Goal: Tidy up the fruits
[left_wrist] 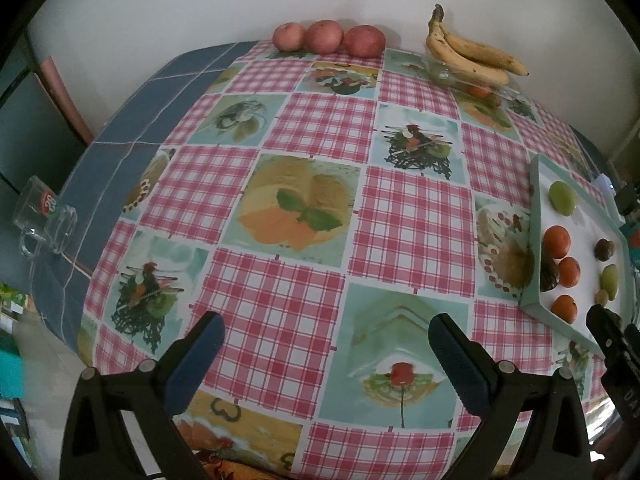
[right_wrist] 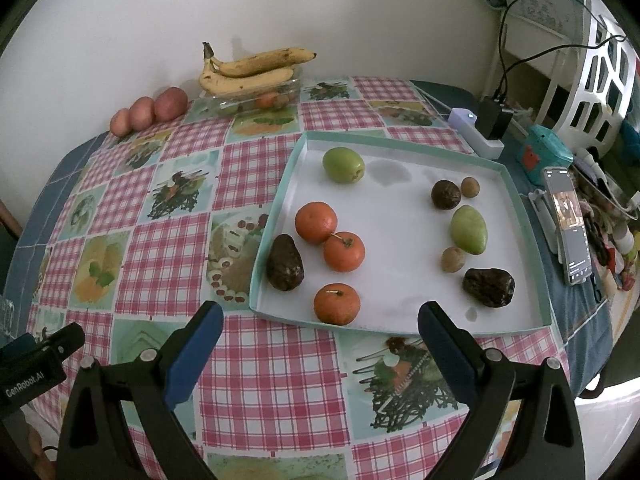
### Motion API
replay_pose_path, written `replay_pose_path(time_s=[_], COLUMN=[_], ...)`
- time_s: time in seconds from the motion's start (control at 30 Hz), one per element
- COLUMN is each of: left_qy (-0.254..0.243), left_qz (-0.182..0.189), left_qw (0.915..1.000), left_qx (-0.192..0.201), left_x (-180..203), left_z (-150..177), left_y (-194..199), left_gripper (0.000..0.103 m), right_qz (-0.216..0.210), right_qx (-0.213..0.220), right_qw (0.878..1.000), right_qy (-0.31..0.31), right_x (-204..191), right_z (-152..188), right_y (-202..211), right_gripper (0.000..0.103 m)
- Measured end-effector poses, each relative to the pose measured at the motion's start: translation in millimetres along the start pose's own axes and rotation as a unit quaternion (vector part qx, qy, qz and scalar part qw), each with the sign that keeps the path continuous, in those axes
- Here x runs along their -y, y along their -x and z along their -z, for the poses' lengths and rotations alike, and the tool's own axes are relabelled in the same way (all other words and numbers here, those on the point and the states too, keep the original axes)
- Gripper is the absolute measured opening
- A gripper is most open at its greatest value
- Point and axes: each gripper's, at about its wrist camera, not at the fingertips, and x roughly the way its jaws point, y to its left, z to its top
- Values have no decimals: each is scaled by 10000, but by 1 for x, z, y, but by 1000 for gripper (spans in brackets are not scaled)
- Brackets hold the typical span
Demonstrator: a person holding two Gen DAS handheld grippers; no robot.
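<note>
A: On the checked tablecloth [right_wrist: 272, 380], where does the fruit sit?

B: Most lies in the shallow white tray [right_wrist: 400, 320]: three oranges [right_wrist: 344, 251], two green fruits [right_wrist: 469, 229], two dark avocados [right_wrist: 284, 263] and small brown ones. At the wall, three apples [left_wrist: 328, 37] stand in a row, and bananas [right_wrist: 252, 72] rest on a clear container [right_wrist: 288, 92].

A: And the claws?

B: The left gripper [left_wrist: 326, 340] is spread wide over bare cloth, holding nothing. The right gripper [right_wrist: 320, 328] is spread too, empty, just before the tray's near rim.
</note>
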Motion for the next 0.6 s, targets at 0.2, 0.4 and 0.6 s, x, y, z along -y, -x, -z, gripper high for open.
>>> replay_pose_path(time_s=[0.2,0.4,0.6], left_qy=[3,10,35], left_qz=[-9,-6,-16], left_qw=[10000,10000,10000], left_qx=[-2,-9,-2], left_x=[0,-1,0], left_z=[0,0,1], left_y=[0,-1,-1], left_gripper=[103,103,103], right_qz=[-5,-4,-8], right_qx=[-9,-25,-29], right_qw=[10000,10000,10000], right_qy=[-6,-8,-3], right_x=[0,0,0], right_z=[0,0,0], right_y=[0,0,-1], right_gripper=[98,98,98])
